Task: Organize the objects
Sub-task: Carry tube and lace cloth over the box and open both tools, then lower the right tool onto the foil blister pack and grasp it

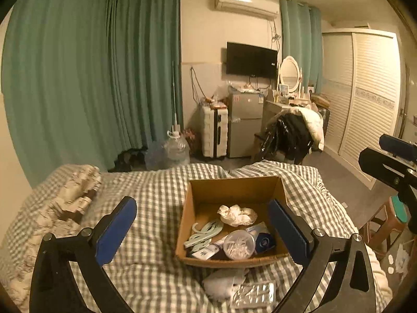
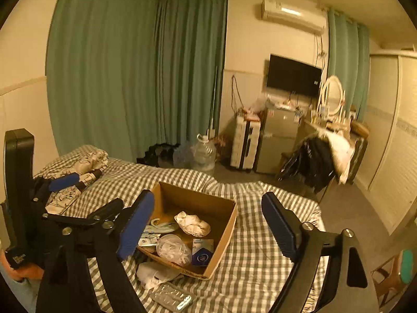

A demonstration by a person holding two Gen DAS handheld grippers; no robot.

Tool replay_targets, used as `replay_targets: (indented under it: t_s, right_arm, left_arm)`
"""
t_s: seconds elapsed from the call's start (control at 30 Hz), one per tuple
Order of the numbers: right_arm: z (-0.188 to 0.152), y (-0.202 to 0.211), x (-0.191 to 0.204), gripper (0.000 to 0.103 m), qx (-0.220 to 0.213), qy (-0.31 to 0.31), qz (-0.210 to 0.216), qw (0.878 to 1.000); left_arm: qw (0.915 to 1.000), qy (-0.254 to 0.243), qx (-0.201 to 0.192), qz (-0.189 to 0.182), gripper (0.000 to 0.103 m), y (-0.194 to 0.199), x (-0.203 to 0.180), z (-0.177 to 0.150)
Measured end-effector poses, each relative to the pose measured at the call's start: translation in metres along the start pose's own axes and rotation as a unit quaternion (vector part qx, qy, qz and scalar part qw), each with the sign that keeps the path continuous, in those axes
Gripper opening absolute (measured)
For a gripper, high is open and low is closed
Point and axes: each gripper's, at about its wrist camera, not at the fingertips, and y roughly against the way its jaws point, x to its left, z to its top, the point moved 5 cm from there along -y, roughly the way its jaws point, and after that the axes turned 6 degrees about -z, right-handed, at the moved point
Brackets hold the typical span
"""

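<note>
Nearest the lens, a foil blister pack [image 1: 253, 295] lies on the checked bed [image 1: 146, 198], just below and between the wide-open, empty jaws of the left hand-held gripper [image 1: 206, 230], its long axis running across them. Just beyond sits the cardboard box [image 1: 232, 190]. The right hand-held gripper [image 2: 208, 224], also open and empty, hangs farther right, so the left looks nearer.

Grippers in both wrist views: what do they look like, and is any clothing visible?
Both the left gripper and right gripper have black angular frames with silver bolts and flat blue pads lining the jaws. Beside the left gripper's handle, the right wrist view shows a pale bluish sleeve.
</note>
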Motion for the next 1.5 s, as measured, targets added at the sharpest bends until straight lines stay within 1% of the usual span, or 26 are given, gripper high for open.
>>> replay_targets:
  t_s: [0.13,0.2,0.3,0.4,0.5,0.63,0.7,0.73,0.83,0.93,1.03,1.1,1.17,1.23,1.27,1.37,1.43,1.5]
  right_arm:
    - [0.002,0.033,0.007,0.086,-0.008,0.004,0.005,1.000]
    - [-0.003,0.046,0.011,0.087,-0.010,0.005,0.006,1.000]
    - [-0.015,0.053,0.018,0.087,-0.007,0.011,0.008,1.000]
    - [-0.036,0.051,0.027,0.088,0.004,0.014,0.014,1.000]
    - [-0.057,0.035,0.030,0.088,0.021,0.012,0.007,1.000]
    - [-0.089,0.001,0.032,0.088,0.050,0.004,-0.006,0.999]
    - [-0.112,-0.021,0.035,0.088,0.071,0.005,-0.016,0.997]
    - [-0.119,-0.028,0.036,0.088,0.078,0.006,-0.017,0.997]
    - [-0.150,-0.059,0.040,0.088,0.118,0.003,-0.009,0.993]
    - [-0.181,-0.087,0.049,0.088,0.169,0.000,0.008,0.986]
    - [-0.209,-0.108,0.059,0.088,0.231,0.003,0.033,0.972]
    - [-0.220,-0.114,0.061,0.088,0.255,0.002,0.036,0.966]
    - [-0.232,-0.122,0.063,0.088,0.282,0.004,0.030,0.959]
    - [-0.250,-0.134,0.067,0.088,0.324,0.004,0.031,0.945]
    - [-0.254,-0.139,0.068,0.088,0.337,0.008,0.027,0.941]
    - [-0.264,-0.151,0.075,0.088,0.358,0.025,0.023,0.933]
    - [-0.268,-0.157,0.079,0.088,0.366,0.029,0.021,0.930]
    - [-0.269,-0.161,0.084,0.087,0.366,0.034,0.022,0.930]
  left_arm:
    - [0.9999,-0.001,-0.011,0.008,0.103,0.036,0.005,-0.004]
    - [0.9999,0.004,-0.013,0.009,0.103,0.046,0.009,-0.011]
    - [0.9998,0.017,-0.011,0.010,0.103,0.053,0.014,-0.027]
    - [0.9994,0.029,-0.010,0.015,0.103,0.050,0.018,-0.045]
    - [0.9989,0.043,0.004,0.017,0.103,0.035,0.021,-0.070]
    - [0.9980,0.053,0.026,0.024,0.103,0.008,0.023,-0.111]
    - [0.9968,0.059,0.045,0.028,0.103,-0.005,0.026,-0.133]
    - [0.9959,0.062,0.057,0.033,0.103,-0.012,0.028,-0.145]
    - [0.9934,0.060,0.089,0.038,0.103,-0.027,0.031,-0.172]
    - [0.9908,0.058,0.115,0.041,0.103,-0.037,0.033,-0.183]
    - [0.9904,0.056,0.119,0.040,0.103,-0.038,0.032,-0.187]
    - [0.9904,0.051,0.121,0.042,0.103,-0.039,0.030,-0.190]
    - [0.9898,0.049,0.126,0.046,0.103,-0.040,0.030,-0.192]
    - [0.9894,0.051,0.128,0.048,0.103,-0.039,0.030,-0.193]
    - [0.9893,0.053,0.128,0.047,0.103,-0.039,0.031,-0.193]
    - [0.9884,0.063,0.130,0.046,0.103,-0.040,0.035,-0.195]
    - [0.9879,0.070,0.132,0.043,0.103,-0.040,0.038,-0.196]
    - [0.9870,0.077,0.135,0.039,0.103,-0.041,0.040,-0.198]
